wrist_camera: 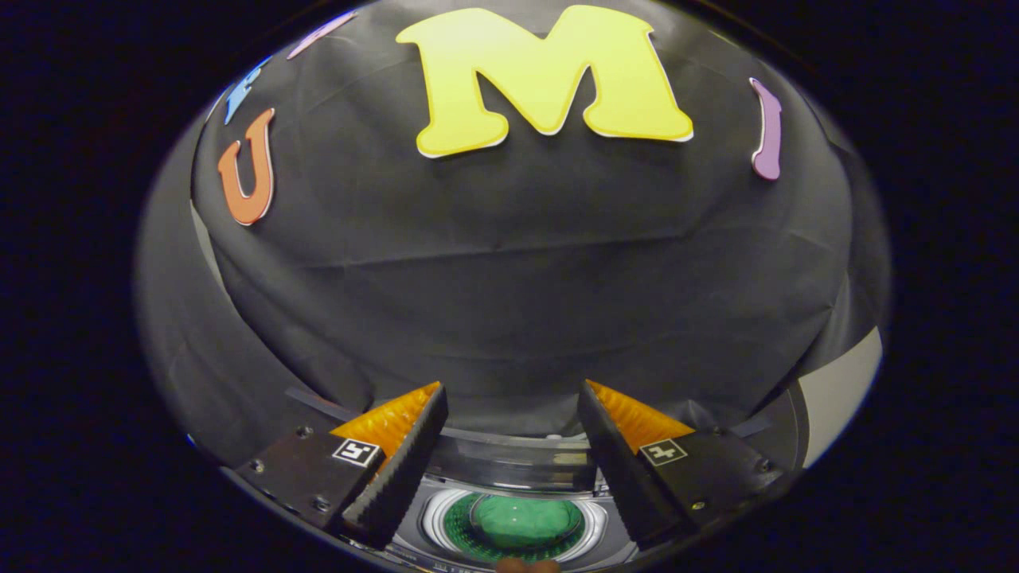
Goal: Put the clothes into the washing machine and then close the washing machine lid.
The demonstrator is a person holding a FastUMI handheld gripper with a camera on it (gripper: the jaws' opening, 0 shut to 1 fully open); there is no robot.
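The gripper [512, 406] hangs with its fingers spread wide, holding nothing — between them at 6 o'clock sits the washing machine [509, 487], its green-lit drum [517, 524] exposed; no legible writing.

Scene is reading dim overall; the black cloth booth wall [509, 302] is soaking up light, faint creases showing. Fisheye is bending edges hard, periphery falling into darkness. Focus is holding sharp on the gripper [513, 434], fingers spread apart. Glare is streaking the grey washing machine top [509, 465]; its round green-tinted drum opening [521, 525] is glowing brightest.
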